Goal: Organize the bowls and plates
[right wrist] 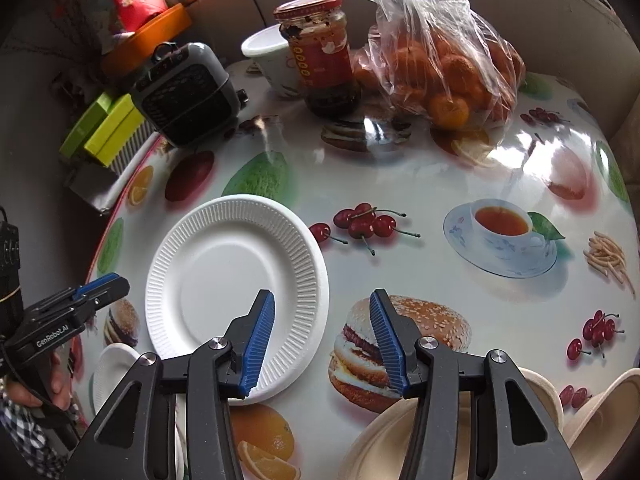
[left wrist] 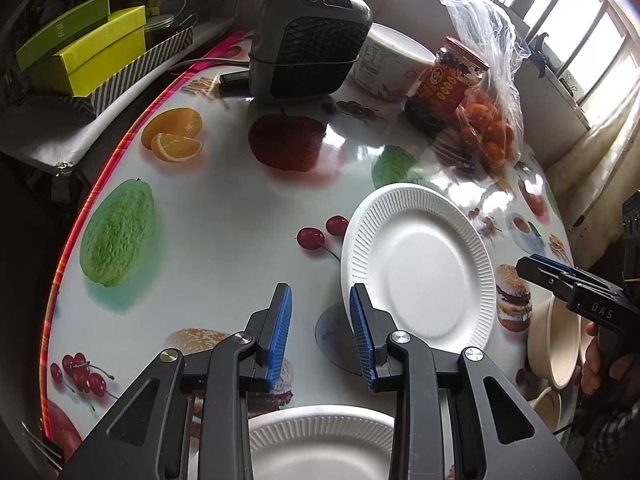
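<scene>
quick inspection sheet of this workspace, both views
surface: round table with glossy food-print cover
job's things: white paper plate flat on the table; second white plate under the left gripper; beige bowls at the near right edge
clutter: sauce jar, bag of oranges, small heater, white tub
grippers: left gripper open; right gripper open, both empty
cables: heater cord
surroundings: green boxes, window

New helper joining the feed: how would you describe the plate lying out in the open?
On the fruit-print table, find the printed cherries beside the printed burger. The white ribbed plate lies flat just left of them, alone in the open, unlike the second plate under the left tool.
</scene>
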A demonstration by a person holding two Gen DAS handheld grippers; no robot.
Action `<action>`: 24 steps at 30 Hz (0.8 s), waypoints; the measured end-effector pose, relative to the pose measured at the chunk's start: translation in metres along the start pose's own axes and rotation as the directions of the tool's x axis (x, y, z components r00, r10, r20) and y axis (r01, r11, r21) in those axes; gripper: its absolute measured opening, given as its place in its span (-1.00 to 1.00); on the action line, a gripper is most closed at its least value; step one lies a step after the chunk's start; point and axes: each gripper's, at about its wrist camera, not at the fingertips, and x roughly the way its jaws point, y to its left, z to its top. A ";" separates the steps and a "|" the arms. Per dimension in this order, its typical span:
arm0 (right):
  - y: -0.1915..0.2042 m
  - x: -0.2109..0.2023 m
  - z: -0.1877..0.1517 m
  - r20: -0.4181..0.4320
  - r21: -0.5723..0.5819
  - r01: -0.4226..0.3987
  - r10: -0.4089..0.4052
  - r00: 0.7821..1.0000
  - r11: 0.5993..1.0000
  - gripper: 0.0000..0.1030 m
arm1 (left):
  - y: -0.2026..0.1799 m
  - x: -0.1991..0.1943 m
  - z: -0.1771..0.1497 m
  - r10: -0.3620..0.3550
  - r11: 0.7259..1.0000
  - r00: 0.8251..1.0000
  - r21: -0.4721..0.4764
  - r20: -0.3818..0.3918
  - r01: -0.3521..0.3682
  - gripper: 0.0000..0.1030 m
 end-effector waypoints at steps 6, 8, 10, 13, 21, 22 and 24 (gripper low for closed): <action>-0.008 0.014 0.007 -0.033 0.032 -0.040 0.041 0.999 0.999 -0.08 | 0.001 0.010 0.003 -0.012 1.000 1.000 -0.022 -0.015 0.011 -0.39; -0.009 0.020 0.007 -0.052 0.039 -0.055 0.057 0.997 0.998 -0.16 | 0.002 0.011 0.004 -0.023 0.999 1.000 -0.028 -0.019 0.023 -0.39; -0.008 0.024 0.006 -0.067 0.037 -0.055 0.057 0.996 0.998 -0.18 | 0.001 0.013 0.004 -0.016 0.999 1.000 -0.028 -0.024 0.015 -0.39; -0.008 0.029 0.006 -0.077 0.041 -0.061 0.064 0.995 0.997 -0.22 | 0.001 0.015 0.005 -0.024 0.999 0.999 -0.031 -0.028 0.023 -0.39; -0.008 0.036 0.006 -0.099 0.050 -0.077 0.081 0.992 0.996 -0.46 | 0.000 0.021 0.005 -0.040 0.999 0.998 -0.038 -0.044 0.039 -0.40; -0.007 0.036 0.006 -0.101 0.046 -0.078 0.083 0.991 0.996 -0.51 | 0.001 0.022 0.005 -0.041 0.998 0.998 -0.040 -0.046 0.039 -0.42; -0.006 0.037 0.005 -0.102 0.043 -0.082 0.086 0.991 0.996 -0.56 | 0.001 0.022 0.005 -0.041 0.998 0.998 -0.041 -0.047 0.039 -0.46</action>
